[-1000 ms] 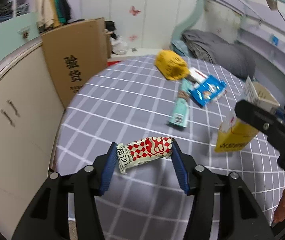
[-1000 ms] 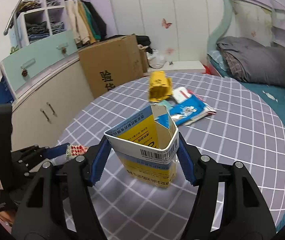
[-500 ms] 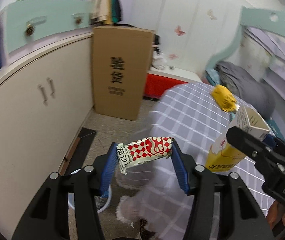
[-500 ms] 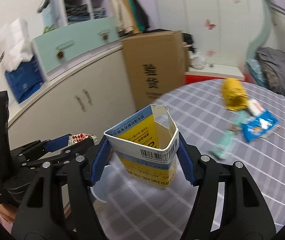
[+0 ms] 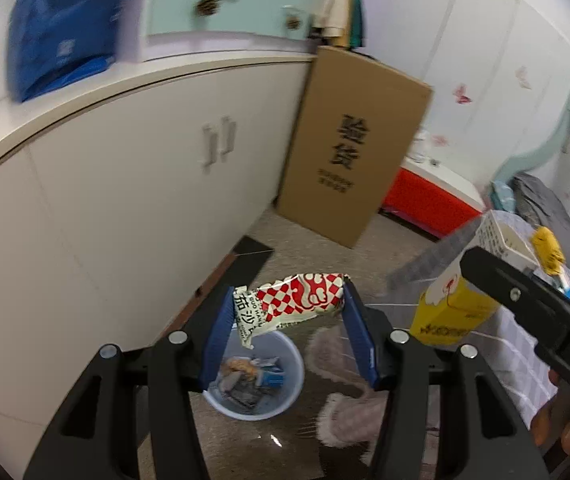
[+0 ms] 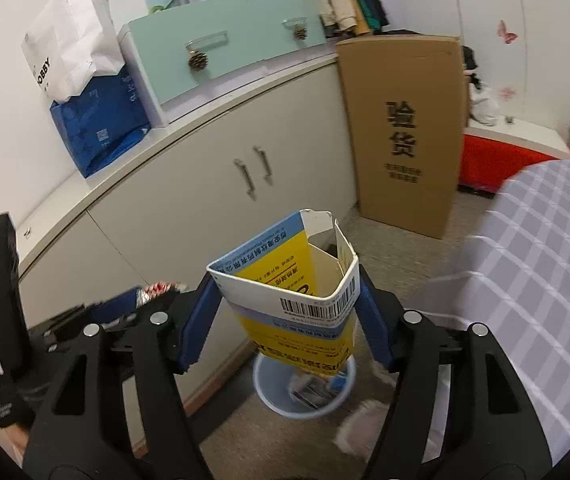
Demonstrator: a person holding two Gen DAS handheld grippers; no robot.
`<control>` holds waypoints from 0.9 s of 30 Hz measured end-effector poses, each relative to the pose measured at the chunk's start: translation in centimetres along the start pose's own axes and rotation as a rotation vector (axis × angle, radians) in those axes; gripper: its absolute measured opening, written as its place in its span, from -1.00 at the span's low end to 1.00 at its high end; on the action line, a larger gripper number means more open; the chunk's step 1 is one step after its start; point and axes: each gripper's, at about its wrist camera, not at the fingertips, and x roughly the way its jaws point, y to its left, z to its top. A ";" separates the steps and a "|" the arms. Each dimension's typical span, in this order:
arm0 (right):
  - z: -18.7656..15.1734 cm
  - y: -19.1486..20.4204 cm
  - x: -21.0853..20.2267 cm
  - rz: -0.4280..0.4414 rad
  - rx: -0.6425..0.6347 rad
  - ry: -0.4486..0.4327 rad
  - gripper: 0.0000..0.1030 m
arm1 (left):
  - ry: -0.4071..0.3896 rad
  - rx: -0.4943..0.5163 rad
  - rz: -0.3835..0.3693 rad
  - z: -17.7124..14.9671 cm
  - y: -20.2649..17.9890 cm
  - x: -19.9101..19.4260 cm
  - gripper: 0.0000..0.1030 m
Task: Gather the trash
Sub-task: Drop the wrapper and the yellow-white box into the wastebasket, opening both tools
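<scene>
Two grippers, each carrying one piece of trash, hang above one pale blue waste bin (image 5: pixel 253 376) on the floor. The left gripper (image 5: pixel 287 330) has its blue fingers (image 5: pixel 217 332) clamped on a red-and-white checkered snack wrapper (image 5: pixel 293 304) at centre frame, directly over the bin. The right gripper (image 6: pixel 285 316) has its fingers (image 6: pixel 199 320) pressed against both sides of an opened yellow-and-blue carton (image 6: pixel 291 296), held upright at lower centre; the carton hides much of the bin's rim. Several crumpled wrappers lie inside the bin, too blurred to count. In the left view, the right gripper enters from the lower right edge, cut off, with the carton partly hidden behind it. One tall cardboard box (image 6: pixel 403 132) leans against a white cabinet (image 6: pixel 213 196) with two handles, upper right of centre. A grey checked tablecloth (image 6: pixel 541 280) fills the right edge. Pink slippers (image 5: pixel 343 400) beside the bin are smeared by motion.
</scene>
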 end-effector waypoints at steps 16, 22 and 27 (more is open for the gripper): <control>-1.7 1.1 4.1 -0.067 -0.048 0.042 0.78 | 0.054 -0.035 0.032 -1.0 2.5 3.0 0.03; -1.8 0.0 3.2 -0.089 -0.028 0.021 0.79 | 0.064 -0.018 0.027 -1.2 1.3 3.3 0.03; -1.6 -0.6 2.2 -0.092 -0.012 -0.008 0.79 | 0.068 -0.005 0.022 -1.0 0.4 3.6 0.03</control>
